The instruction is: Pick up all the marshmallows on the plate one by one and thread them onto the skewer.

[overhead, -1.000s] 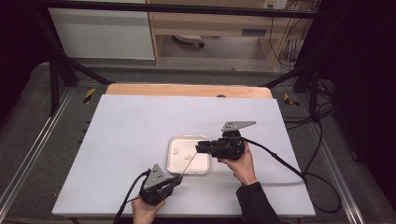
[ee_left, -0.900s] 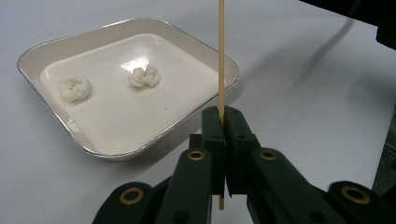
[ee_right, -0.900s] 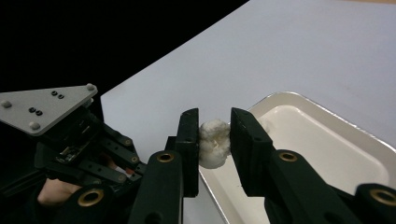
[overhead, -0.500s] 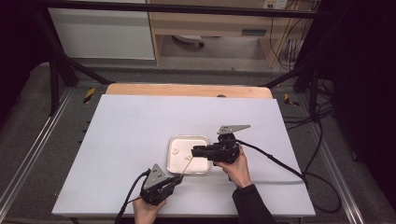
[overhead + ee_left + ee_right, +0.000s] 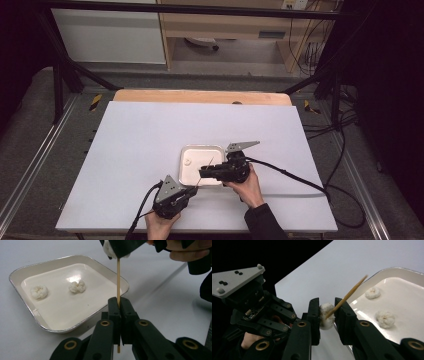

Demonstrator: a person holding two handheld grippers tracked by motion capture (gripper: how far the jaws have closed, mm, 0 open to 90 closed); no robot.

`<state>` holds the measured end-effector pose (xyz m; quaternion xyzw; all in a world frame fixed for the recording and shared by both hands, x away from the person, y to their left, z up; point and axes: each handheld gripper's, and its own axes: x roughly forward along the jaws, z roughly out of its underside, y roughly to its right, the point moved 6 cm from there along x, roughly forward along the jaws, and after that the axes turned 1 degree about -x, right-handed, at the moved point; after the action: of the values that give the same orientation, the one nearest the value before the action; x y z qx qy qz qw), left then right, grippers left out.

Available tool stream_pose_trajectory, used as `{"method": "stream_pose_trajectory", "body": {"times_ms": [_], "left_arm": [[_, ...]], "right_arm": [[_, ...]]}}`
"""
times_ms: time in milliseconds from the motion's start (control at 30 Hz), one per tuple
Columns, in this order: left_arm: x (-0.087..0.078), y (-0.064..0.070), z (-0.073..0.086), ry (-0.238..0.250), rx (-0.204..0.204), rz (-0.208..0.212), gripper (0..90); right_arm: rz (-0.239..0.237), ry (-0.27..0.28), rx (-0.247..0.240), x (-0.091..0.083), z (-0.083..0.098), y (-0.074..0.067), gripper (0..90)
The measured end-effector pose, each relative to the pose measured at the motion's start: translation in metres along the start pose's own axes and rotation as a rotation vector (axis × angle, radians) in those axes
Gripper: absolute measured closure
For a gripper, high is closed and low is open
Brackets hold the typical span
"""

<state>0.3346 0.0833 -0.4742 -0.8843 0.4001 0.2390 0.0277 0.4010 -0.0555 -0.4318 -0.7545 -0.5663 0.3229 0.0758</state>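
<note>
Skewer (image 5: 118, 280) stands clamped in the left gripper (image 5: 119, 305), its tip entering a white ball (image 5: 326, 315) squeezed by the right gripper (image 5: 327, 312) beside the tray (image 5: 186, 151). Threading looks barely begun: two balls (image 5: 39, 291) (image 5: 77, 286) wait in the tray on the worktop (image 5: 140, 130).

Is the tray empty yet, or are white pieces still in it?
Not empty. Two white pieces lie in the tray; a third sits between the right hand-held gripper jaws.

A white-topped bench (image 5: 150, 150) with a wooden strip (image 5: 200, 96) along its far edge stands on grey floor (image 5: 30, 135), a wooden shelf unit (image 5: 225, 25) and white panel (image 5: 107, 35) beyond it, black cables (image 5: 345, 135) at its right.
</note>
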Motion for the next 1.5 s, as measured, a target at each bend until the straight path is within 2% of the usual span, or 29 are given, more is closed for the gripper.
{"method": "stream_pose_trajectory", "body": {"times_ms": [433,500,533,567,600,633,700,767,867,967,1133,1167,1500], "left_arm": [[0.005,0.001,0.0,-0.003,-0.004,0.003,88.1],[0.003,0.0,-0.001,0.0,-0.004,0.0,88.1],[0.003,0.0,-0.001,0.0,-0.004,0.0,88.1],[0.002,-0.001,-0.001,0.002,-0.006,-0.001,88.1],[0.001,-0.003,-0.001,0.003,-0.011,-0.001,88.1],[0.0,-0.004,-0.001,0.005,-0.013,-0.003,88.1],[-0.002,-0.006,0.0,0.002,-0.018,-0.008,88.1],[-0.004,-0.008,0.0,0.0,-0.021,-0.013,88.1],[-0.006,-0.009,0.001,0.0,-0.021,-0.018,88.1],[-0.008,-0.01,0.001,-0.005,-0.018,-0.023,88.1],[-0.012,-0.014,0.003,-0.008,-0.022,-0.03,88.1],[-0.013,-0.014,0.003,-0.008,-0.023,-0.031,88.1],[-0.023,-0.025,0.007,-0.014,-0.027,-0.048,88.0]], "right_arm": [[0.002,-0.038,0.001,0.009,0.013,-0.002,74.3],[0.022,-0.033,-0.016,0.007,0.012,-0.001,63.8],[0.022,-0.033,-0.016,0.007,0.012,-0.001,63.8],[0.052,-0.026,-0.043,0.002,0.009,-0.001,57.2],[0.073,-0.019,-0.06,-0.001,0.008,0.0,54.7],[0.073,-0.019,-0.06,-0.001,0.008,0.0,54.7],[0.101,-0.006,-0.084,-0.006,0.005,0.0,47.2],[0.126,0.002,-0.099,-0.012,0.005,0.002,43.4],[0.175,0.003,-0.114,-0.02,0.006,0.007,36.1],[0.204,0.011,-0.122,-0.028,0.007,0.012,29.4],[0.268,0.004,-0.164,-0.035,0.01,0.018,16.4],[0.294,-0.01,-0.171,-0.036,0.011,0.02,11.0],[0.345,-0.022,-0.182,-0.033,0.009,0.026,2.0]]}}
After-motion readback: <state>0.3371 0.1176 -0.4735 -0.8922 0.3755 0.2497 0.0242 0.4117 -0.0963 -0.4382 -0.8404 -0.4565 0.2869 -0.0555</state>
